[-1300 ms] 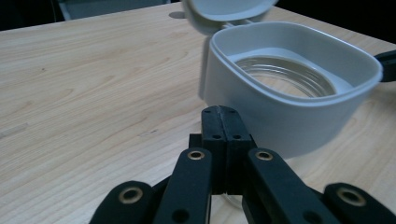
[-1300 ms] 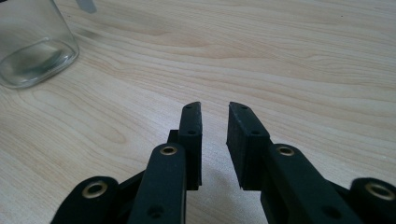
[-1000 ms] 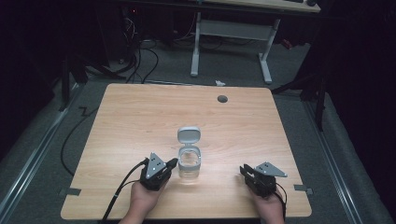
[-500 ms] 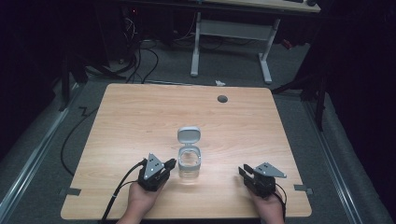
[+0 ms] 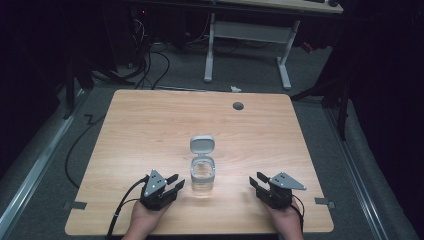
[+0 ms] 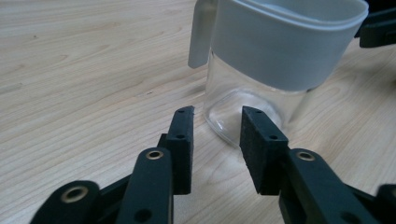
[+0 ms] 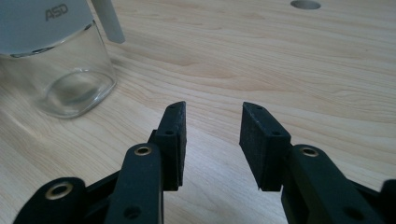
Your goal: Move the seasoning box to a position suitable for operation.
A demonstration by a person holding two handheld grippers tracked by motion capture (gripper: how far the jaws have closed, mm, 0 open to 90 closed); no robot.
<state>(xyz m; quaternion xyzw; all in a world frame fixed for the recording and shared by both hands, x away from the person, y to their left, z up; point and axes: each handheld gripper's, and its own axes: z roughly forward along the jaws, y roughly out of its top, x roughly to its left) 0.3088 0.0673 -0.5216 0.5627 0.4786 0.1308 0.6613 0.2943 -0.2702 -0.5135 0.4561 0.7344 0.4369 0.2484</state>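
Glass jar [image 5: 202, 175] btwn left claw [image 5: 176, 181], right claw [image 5: 256, 180]; both just opening, empty.

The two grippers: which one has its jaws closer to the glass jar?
The left gripper. Its jaw tips sit right beside the glass jar, while the right gripper stands off to the jar's other side with bare table between them.

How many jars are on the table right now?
1. The jar stands near the table's front edge, between the left hand-held gripper and the right hand-held gripper, its lid flipped open.
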